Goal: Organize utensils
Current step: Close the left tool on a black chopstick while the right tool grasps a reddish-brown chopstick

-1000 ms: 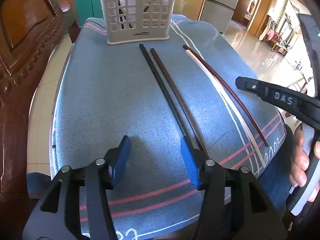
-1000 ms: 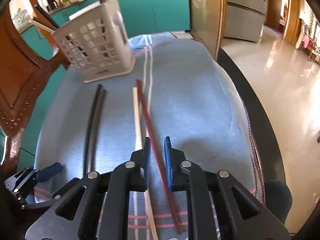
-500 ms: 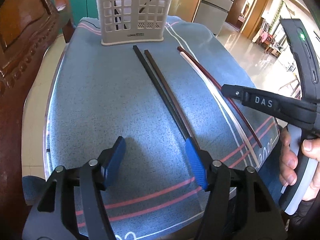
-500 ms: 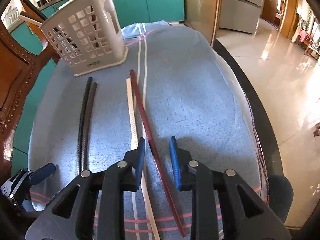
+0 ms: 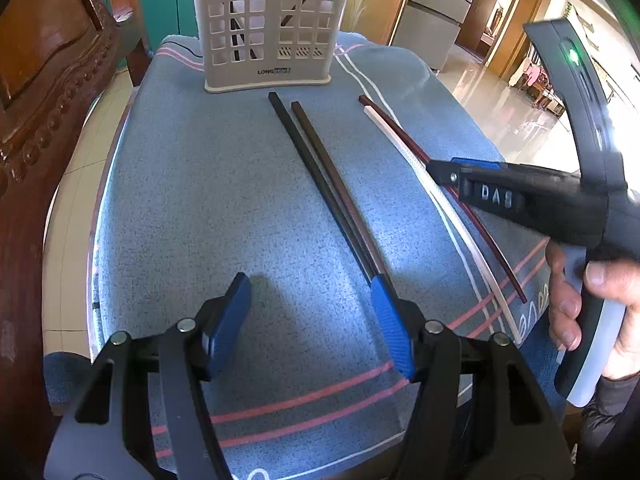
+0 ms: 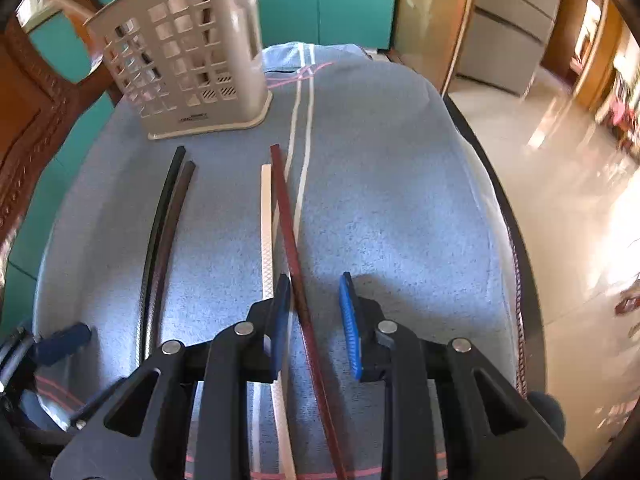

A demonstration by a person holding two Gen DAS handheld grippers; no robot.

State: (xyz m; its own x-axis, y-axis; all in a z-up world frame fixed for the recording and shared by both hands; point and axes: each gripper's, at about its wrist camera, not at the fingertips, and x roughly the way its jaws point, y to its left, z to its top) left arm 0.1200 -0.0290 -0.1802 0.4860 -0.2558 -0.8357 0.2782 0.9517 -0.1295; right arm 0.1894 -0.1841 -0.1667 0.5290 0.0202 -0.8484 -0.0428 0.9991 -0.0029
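Tools parted over chopsticks on the table, none gripped.
Left view: left tool (image 5: pixel 310 316) released, just widened, nothing between pads, beside black chopstick (image 5: pixel 308 164) and brown chopstick (image 5: pixel 332 172); rack (image 5: pixel 268 24) already holding dark utensils.
Right view: right tool (image 6: pixel 314 316) slackened, just opened slightly, now straddling dark-red chopstick (image 6: pixel 290 240), cream chopstick (image 6: pixel 267 232) alongside; likely next pick.

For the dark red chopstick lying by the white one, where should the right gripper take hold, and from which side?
Probably at its near half, from above, where the right gripper already straddles the dark red chopstick. It lies flat on the blue cloth, and the white chopstick runs close alongside, so one finger must slip between them.
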